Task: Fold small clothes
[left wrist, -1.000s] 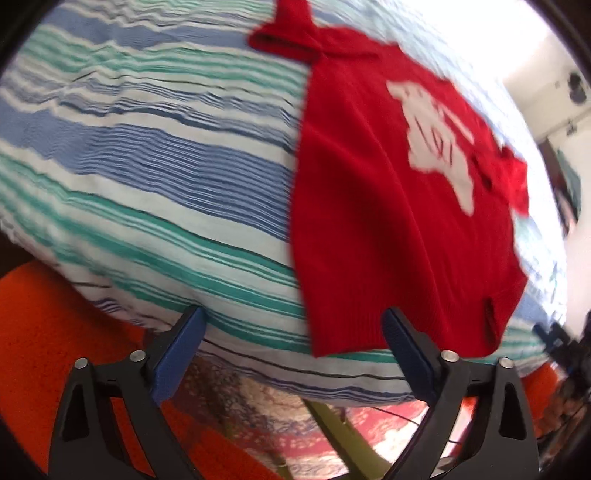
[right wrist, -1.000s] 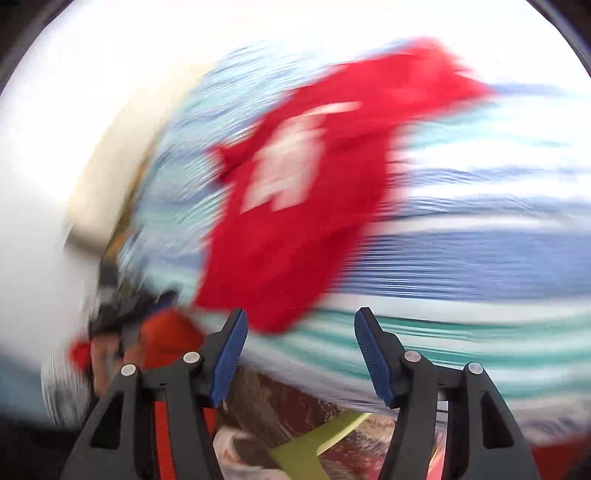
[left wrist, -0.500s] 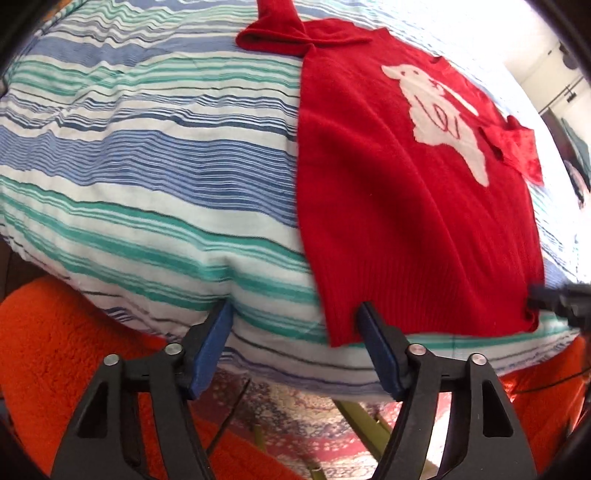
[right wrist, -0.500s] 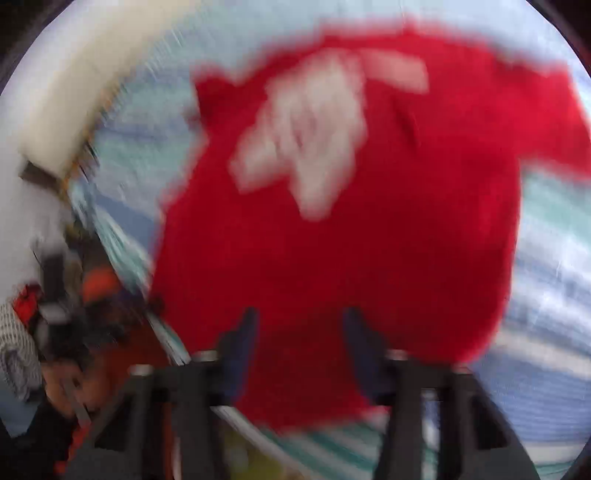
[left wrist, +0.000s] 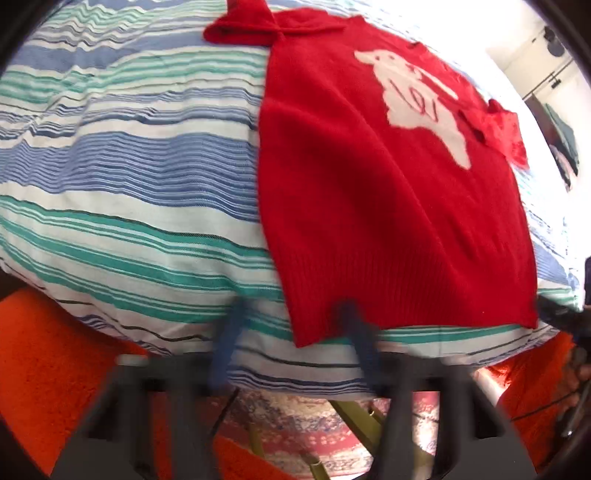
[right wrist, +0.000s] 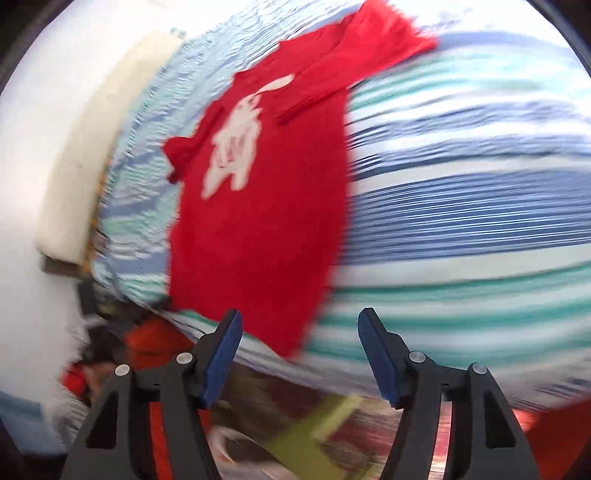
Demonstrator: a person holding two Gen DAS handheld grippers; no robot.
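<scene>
Two grippers are what I have, one per hand, and one sweater to fold. My left gripper (left wrist: pixel 291 332) is smeared by motion; its blue pads stand apart with nothing between them, the right-hand pad over the sweater's near hem corner, though I cannot tell whether it touches. My right gripper (right wrist: pixel 299 350) is sharp in its own view, jaws spread wide and empty, with the hem's other near corner showing in the gap between the pads.

Below both grippers I see orange fabric (left wrist: pixel 55 369) and a patterned rug (left wrist: pixel 291 435), with a yellow-green frame (left wrist: pixel 354 421) under the bed edge.

One red sweater (left wrist: pixel 388 206) lies flat on the striped cover (left wrist: pixel 129 166), near the bed's front edge, face up. Its long axis runs away from me: ribbed hem nearest, collar end farthest. It bears one white animal figure (left wrist: pixel 417 96) on the chest. I count two sleeves: in the left view one (left wrist: pixel 243 27) is bunched at the far left shoulder and the other (left wrist: pixel 502 125) crumpled at the right side. In the right view the far-side sleeve (right wrist: pixel 343 74) lies folded across the upper body.

Beyond the bed's far side, the right view shows one cream cushion (right wrist: pixel 99 144) against bright white.
</scene>
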